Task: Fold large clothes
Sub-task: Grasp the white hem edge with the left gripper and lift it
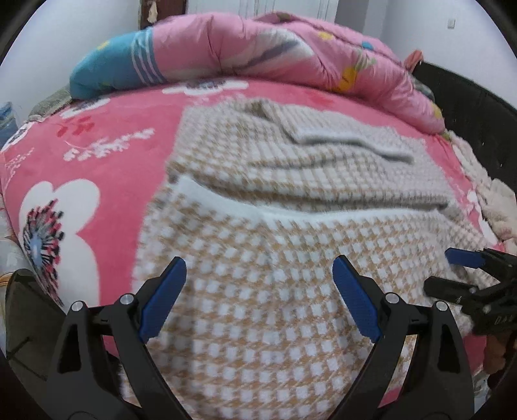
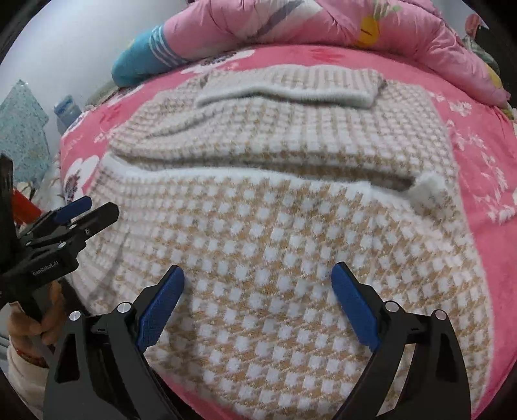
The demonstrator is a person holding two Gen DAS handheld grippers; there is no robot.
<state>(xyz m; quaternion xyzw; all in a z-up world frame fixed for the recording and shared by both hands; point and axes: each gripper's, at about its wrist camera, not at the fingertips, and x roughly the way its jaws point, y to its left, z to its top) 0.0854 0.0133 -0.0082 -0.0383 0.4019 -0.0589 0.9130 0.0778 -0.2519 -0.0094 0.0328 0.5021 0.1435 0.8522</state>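
A tan-and-white checked sweater [image 2: 274, 232] is lying flat on a pink flowered blanket [image 1: 106, 155], its long axis running away from both cameras toward a rolled pink quilt [image 1: 290, 55] at the far side. A white ribbed band [image 2: 226, 174] is crossing it from side to side, and beyond that the cloth is sitting in folded layers with a grey-white strip [image 2: 284, 92] on top. The near end is draping over the bed's front edge.

The left gripper [image 1: 260, 290] is hanging over the sweater's near part with its blue pads spread wide and nothing between them. The right gripper [image 2: 258, 294] is doing the same, jaws wide apart, gripping nothing; whether the tips are touching the knit is unclear. Each gripper is showing at the edge of the other's view, near the sweater's sides.

Bare pink blanket is lying open to the left and right of the sweater. A pale wall [image 1: 64, 26] is standing behind the bed, and a dark frame [image 1: 468, 106] is edging its right side
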